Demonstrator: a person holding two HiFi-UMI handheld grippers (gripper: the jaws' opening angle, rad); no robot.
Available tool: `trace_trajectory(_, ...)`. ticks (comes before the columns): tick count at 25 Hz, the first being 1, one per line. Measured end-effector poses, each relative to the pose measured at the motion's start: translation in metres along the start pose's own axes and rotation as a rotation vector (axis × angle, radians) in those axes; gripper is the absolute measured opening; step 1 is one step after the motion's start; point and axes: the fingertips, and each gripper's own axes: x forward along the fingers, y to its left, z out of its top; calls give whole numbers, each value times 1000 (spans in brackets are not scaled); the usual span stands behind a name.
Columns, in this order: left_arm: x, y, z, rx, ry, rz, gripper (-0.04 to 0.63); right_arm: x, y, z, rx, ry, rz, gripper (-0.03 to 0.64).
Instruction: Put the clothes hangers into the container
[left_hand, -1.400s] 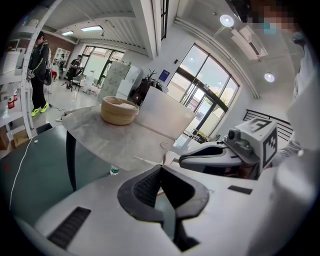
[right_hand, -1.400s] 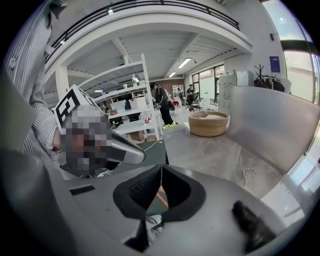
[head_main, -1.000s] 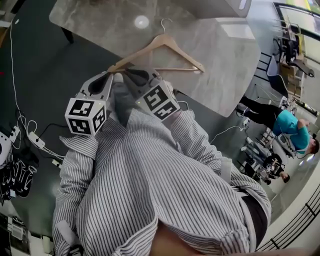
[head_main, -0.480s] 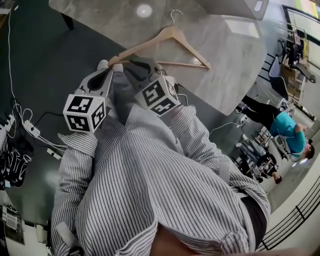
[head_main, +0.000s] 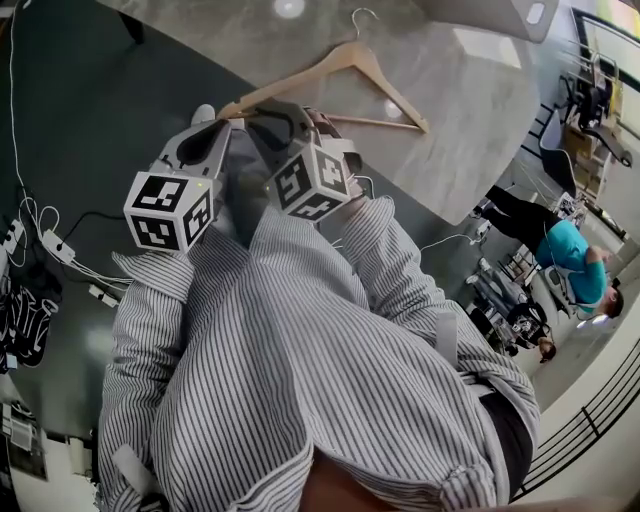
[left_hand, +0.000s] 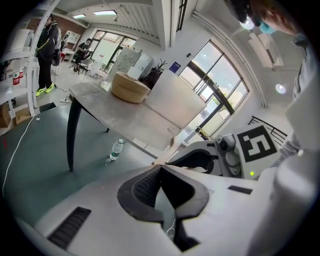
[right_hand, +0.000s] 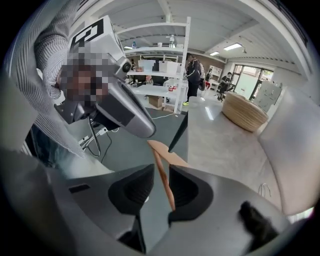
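closely paired, right gripper (right_hand: 160, 171) parted around hanger (head_main: 352, 56), left gripper (left_hand: 161, 172) clenched empty

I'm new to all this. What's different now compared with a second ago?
Very little. The right gripper has rolled slightly at the near end of the wooden hanger, whose bar stands between its open jaws, not yet clamped. The view itself has tilted a bit. The wooden hanger still lies on the table, and the left gripper stays shut and empty beside it.
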Motion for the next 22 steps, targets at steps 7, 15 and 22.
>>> trace_trajectory(7, 1, 0, -2, -9, -1, -10, 11, 12, 2, -1, -52, 30, 4, 94)
trace_trajectory(15, 0, 12, -14, -14, 21, 2, 9, 22, -3, 6, -18, 19, 0, 72)
trace_trajectory(22, 5, 8, -15, -12, 27, -8, 9, 25, -4, 2, -126, 66, -45, 64)
